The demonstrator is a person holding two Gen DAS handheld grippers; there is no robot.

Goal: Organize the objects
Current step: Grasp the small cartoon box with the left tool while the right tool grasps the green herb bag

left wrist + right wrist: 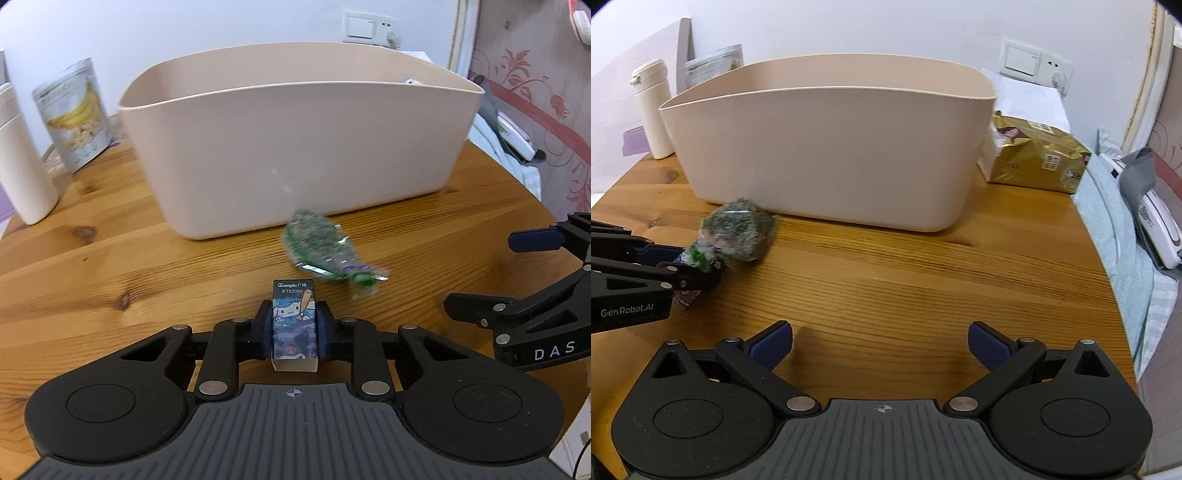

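Two tongs show: the left tongs (294, 328) clamp a small stiff box (294, 321), light, pinched across its narrow sides above the worktop (110, 266). Right tongs (880, 345) gape empty. A crinkly packet (325, 247), likely soft and slippery, lies just beyond the box, before the bin (295, 155).

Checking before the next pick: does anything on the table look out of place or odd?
Nothing looks spilled or broken. The green wrapped packet lies loose on the wooden table in front of the beige bin, not yet in it. The left tool is shut on the small cartoon box.
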